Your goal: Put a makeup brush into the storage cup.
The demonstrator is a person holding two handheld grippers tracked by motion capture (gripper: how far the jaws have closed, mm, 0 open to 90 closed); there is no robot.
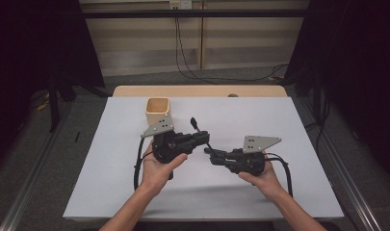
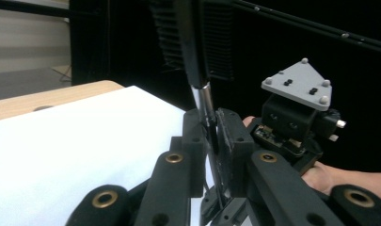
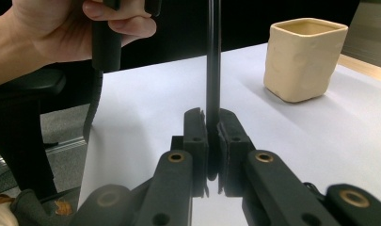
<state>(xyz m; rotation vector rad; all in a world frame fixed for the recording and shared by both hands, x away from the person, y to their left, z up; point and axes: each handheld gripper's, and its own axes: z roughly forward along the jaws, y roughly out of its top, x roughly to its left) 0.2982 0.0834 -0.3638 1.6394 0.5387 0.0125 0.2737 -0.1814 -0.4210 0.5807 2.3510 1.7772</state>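
A thin black stick (image 1: 194, 122) with a silver collar (image 2: 204, 96) runs between my two grippers above the middle of the white table cover (image 1: 110, 163). My left gripper (image 1: 202, 137) is shut on it near the collar, and in the left gripper view the pads (image 2: 226, 136) pinch it just below the metal part. My right gripper (image 1: 213, 153) is shut on the stick's other end. In the right gripper view the stick (image 3: 213, 56) rises straight up from between those jaws (image 3: 212, 125). Each gripper is held in one of the person's hands.
A cream square cup (image 1: 158, 110) stands upright behind the left gripper, and it sits at the upper right in the right gripper view (image 3: 303, 59). A wooden table edge (image 1: 197, 91) borders the cover at the back. Cables trail from both grippers. Dark curtains flank the table.
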